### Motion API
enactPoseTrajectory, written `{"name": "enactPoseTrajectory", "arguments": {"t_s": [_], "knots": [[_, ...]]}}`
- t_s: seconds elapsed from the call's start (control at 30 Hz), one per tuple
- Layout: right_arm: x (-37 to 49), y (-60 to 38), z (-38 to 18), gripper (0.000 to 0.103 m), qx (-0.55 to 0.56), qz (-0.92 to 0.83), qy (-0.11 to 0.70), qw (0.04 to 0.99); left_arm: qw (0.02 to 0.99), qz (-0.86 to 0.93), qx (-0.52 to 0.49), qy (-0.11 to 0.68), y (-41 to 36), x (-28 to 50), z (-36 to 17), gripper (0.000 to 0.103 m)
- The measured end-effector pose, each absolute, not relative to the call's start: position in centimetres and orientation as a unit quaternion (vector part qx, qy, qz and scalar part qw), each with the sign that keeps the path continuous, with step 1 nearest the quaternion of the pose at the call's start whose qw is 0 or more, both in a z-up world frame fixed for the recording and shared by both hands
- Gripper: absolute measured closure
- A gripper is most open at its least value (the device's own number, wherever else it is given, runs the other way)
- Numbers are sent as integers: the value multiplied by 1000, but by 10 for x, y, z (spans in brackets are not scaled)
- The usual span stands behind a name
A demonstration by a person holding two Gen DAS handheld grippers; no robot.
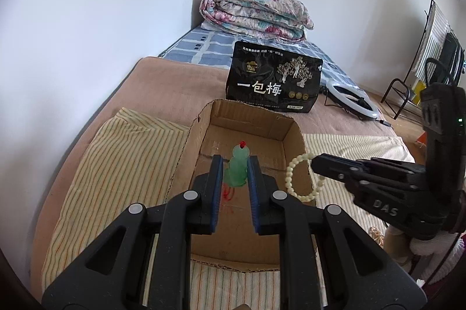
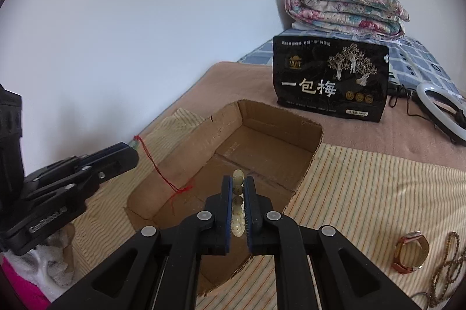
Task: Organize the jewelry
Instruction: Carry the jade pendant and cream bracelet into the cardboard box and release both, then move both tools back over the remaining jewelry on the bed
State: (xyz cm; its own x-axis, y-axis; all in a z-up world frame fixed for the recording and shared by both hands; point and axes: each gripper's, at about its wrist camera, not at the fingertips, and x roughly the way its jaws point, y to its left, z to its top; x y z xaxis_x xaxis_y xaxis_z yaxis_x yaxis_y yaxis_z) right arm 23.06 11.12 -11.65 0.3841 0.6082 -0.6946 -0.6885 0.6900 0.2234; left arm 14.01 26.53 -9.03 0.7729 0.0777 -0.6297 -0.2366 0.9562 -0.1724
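Looking along the left gripper [image 1: 235, 164] in the left wrist view, a green pendant [image 1: 237, 169] is seen clamped between the two blue-lined pads, a small red bead at its top and a red cord [image 1: 227, 194] trailing below. It is held above the open cardboard box [image 1: 250, 135], which sits on a striped cloth [image 1: 116, 164] spread over a bed. To the right, the right gripper [image 1: 316, 161] is seen side on — a pale beaded bracelet [image 1: 303, 176] hangs from its tip as a loop over the box's right wall. Behind the box, a black snack bag [image 1: 273, 80], a white ring light [image 1: 352, 99] and a folded floral quilt [image 1: 253, 11] are visible.

In the right wrist view, the right gripper [image 2: 238, 187] is shown clenched on the bracelet [image 2: 238, 203], its beads stacked edge-on between the pads, above the box's [image 2: 279, 118] near end. At left, the left gripper [image 2: 132, 148] is held beside the box, the cord [image 2: 158, 167] dangling from it down into the box. On the cloth [image 2: 364, 193] at lower right lie a wristwatch [image 2: 410, 251] with a brown strap and — at the frame's edge — a string of brown beads [image 2: 448, 266].
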Motion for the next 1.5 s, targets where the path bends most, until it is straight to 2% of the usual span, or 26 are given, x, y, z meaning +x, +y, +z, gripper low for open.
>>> {"name": "enactPoseTrajectory", "arguments": {"t_s": [0.33,0.37,0.4,0.43,0.53,0.57,0.6,0.67,0.7,0.8,0.93,1.17,1.5], "knots": [[246,116,-131,94,-55,382,405,829,931,84,-115,337,260,144,-93,87],[246,116,-130,91,-54,382,404,829,931,84,-114,336,259,144,-92,87],[246,116,-130,81,-54,381,403,831,932,84,-112,335,258,143,-92,87],[246,115,-129,75,-51,382,402,831,933,83,-111,333,258,143,-91,87],[247,113,-128,71,-50,375,400,835,934,83,-112,330,256,143,-88,87],[247,113,-127,70,-49,373,399,836,933,85,-113,331,256,143,-88,82],[247,112,-125,66,-49,371,397,838,933,87,-113,331,257,142,-88,68],[246,109,-121,51,-50,362,389,845,935,90,-113,325,256,141,-86,56],[246,107,-119,44,-50,359,383,849,936,92,-111,322,256,140,-84,56],[245,102,-111,42,-49,355,375,855,937,94,-105,320,253,139,-81,56],[244,95,-102,33,-45,349,367,861,938,93,-102,317,250,137,-76,56],[239,82,-89,30,-42,340,357,869,941,90,-98,310,242,133,-68,56],[231,40,-69,19,-35,316,339,885,946,77,-93,300,224,132,-57,56]]}}
